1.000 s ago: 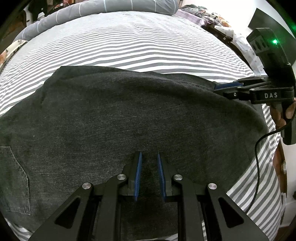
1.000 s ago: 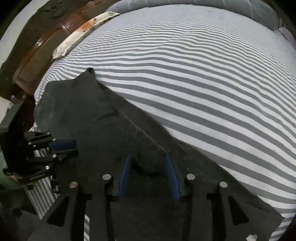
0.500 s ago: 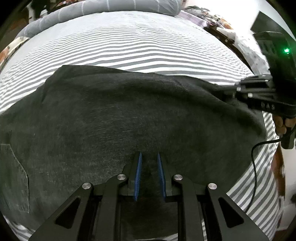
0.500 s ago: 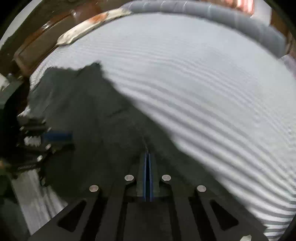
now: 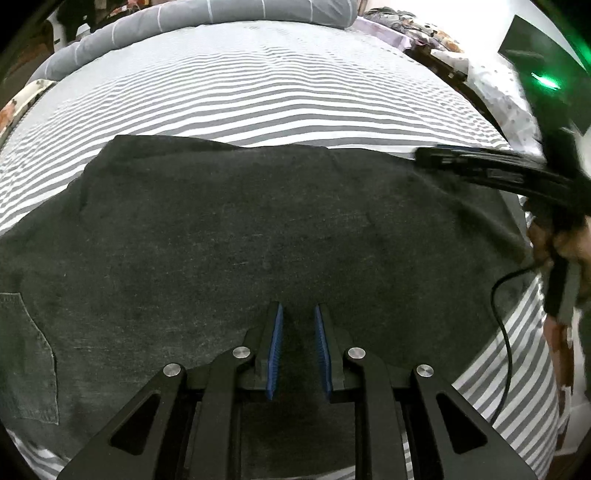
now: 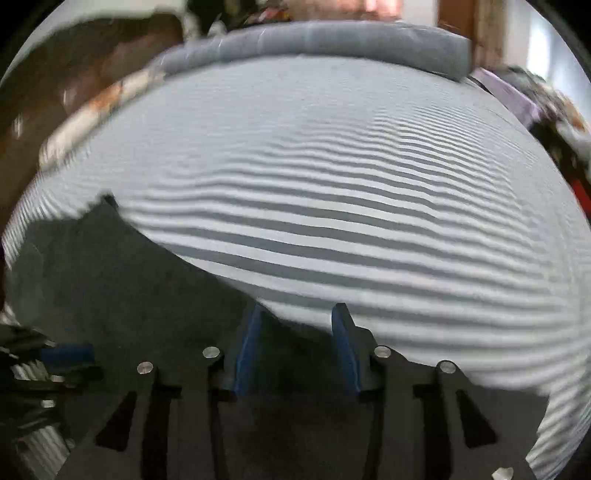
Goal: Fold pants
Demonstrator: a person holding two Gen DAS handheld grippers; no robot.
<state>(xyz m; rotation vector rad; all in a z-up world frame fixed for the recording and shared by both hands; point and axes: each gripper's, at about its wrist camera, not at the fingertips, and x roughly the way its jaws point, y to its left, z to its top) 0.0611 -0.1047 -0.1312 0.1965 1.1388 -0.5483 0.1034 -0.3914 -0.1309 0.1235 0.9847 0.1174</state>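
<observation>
The dark grey pants (image 5: 258,229) lie flat on the striped bedsheet (image 5: 258,96). The left gripper (image 5: 298,321) stands slightly parted, fabric beneath and ahead. The right gripper (image 6: 295,328) is opening, empty, over the pants' edge.

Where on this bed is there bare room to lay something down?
The striped sheet is bare from the far edge of the dark pants up to the grey rolled blanket at the head. A thinner strip shows at the near right corner. The near half is crowded: the pants, the left tongs and right tongs.
</observation>
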